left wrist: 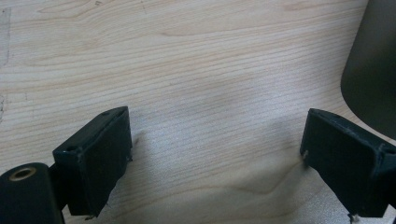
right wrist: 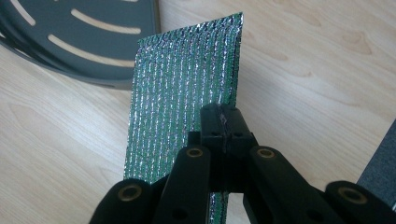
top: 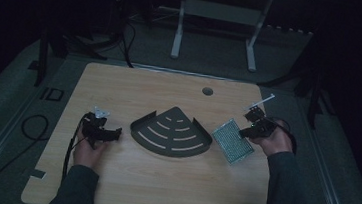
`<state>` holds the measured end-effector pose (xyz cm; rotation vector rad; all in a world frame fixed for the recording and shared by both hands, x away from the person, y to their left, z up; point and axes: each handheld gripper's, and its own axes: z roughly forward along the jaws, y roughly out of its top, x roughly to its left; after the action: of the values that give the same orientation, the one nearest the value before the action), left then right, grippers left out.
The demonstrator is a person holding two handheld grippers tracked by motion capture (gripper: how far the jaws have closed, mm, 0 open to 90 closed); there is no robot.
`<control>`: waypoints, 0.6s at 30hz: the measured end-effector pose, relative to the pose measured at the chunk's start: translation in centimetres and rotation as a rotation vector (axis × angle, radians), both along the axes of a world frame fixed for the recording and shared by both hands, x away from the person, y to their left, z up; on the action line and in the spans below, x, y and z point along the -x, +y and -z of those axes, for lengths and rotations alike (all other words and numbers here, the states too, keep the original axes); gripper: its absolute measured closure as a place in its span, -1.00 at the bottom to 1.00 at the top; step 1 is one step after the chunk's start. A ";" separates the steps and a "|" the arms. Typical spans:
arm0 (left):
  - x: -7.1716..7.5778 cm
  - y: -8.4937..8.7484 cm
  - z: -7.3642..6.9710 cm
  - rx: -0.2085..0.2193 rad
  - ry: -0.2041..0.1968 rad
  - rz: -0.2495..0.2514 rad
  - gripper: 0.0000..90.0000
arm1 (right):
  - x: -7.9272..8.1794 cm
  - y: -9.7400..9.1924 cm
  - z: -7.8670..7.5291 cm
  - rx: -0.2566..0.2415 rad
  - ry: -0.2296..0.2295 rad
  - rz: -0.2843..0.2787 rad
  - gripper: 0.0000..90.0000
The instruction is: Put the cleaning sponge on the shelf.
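Right gripper (right wrist: 223, 122) pinches the shiny sheet (right wrist: 184, 88) tight, just right of the tray (top: 171, 131). Left gripper (left wrist: 215, 149) waits left of the tray, jaws wide apart, holding nothing.

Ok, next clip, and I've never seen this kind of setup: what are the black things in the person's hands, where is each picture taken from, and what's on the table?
There is no robot here. A person holds a pair of hand-operated tongs in each hand. The high view looks down from above the person's side of the wooden table: the left tongs sit at the left, the right tongs at the right.

The other two pictures come from small cameras riding on the tongs, looking along their black jaws. In the left gripper view the jaws stand wide apart over bare wood, holding nothing. In the right gripper view the jaws are closed on the edge of a shiny, ribbed foil pouch.

In the middle of the table lies a dark fan-shaped metal tray with curved slots, the pouch just to its right.
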<state>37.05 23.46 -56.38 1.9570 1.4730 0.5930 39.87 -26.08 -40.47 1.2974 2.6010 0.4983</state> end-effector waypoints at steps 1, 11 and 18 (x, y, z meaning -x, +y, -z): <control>0.0 0.0 0.0 0.000 0.000 0.000 -0.79 | -0.1 0.1 -0.1 0.000 -0.002 -0.002 0.99; 0.0 0.0 0.0 0.001 -0.001 -0.002 -0.79 | -0.8 1.8 -0.9 -0.012 -0.023 -0.034 0.99; 0.0 0.0 0.0 0.000 -0.001 -0.001 -0.79 | -1.4 2.8 -1.2 -0.019 -0.024 -0.051 0.99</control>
<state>37.05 23.45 -56.39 1.9554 1.4739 0.5938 41.27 -23.30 -39.26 1.2262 2.6217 0.5451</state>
